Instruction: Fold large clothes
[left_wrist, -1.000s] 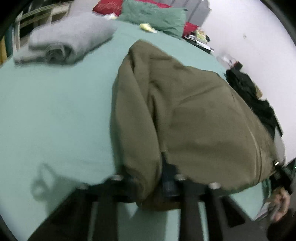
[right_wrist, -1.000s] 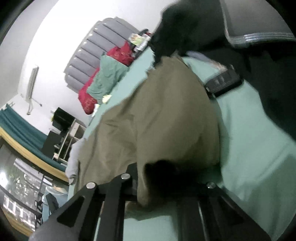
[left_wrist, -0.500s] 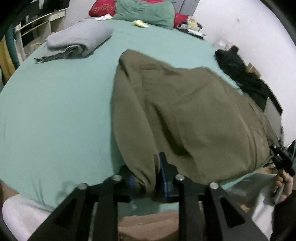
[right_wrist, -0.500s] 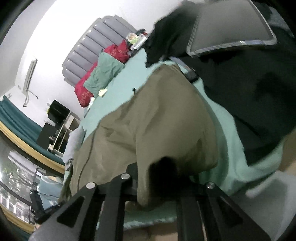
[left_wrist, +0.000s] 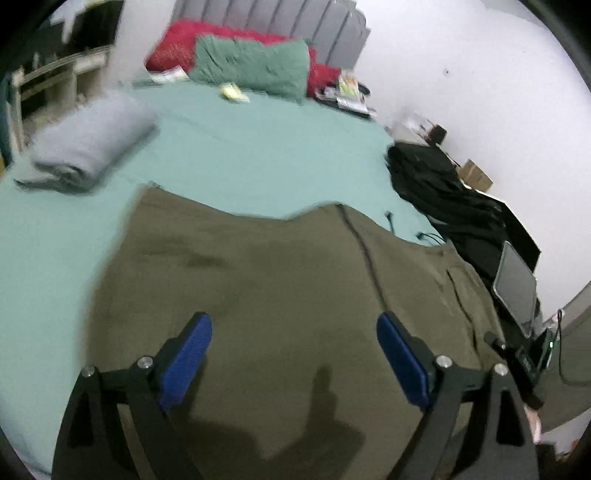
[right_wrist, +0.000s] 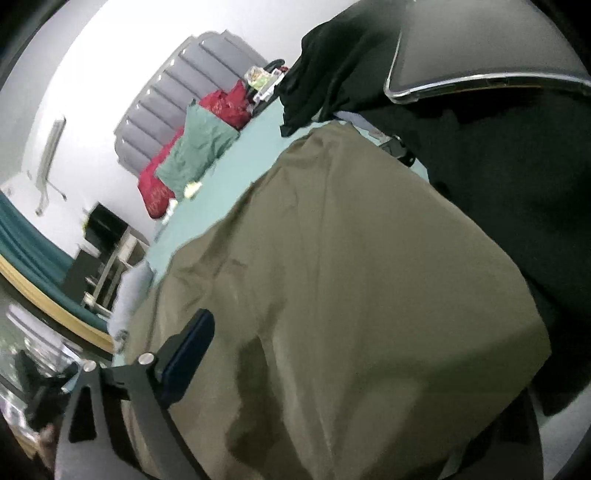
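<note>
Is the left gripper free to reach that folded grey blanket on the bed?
Probably yes: the left gripper is open and holds nothing, and only bare green sheet lies before the grey blanket.

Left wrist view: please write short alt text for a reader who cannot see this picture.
The open left gripper hovers over an olive-green garment spread flat on a bed with a teal sheet, its blue fingertips apart and holding nothing. Beyond lie a folded grey blanket, red and green pillows, and dark clothes at the right.
</note>
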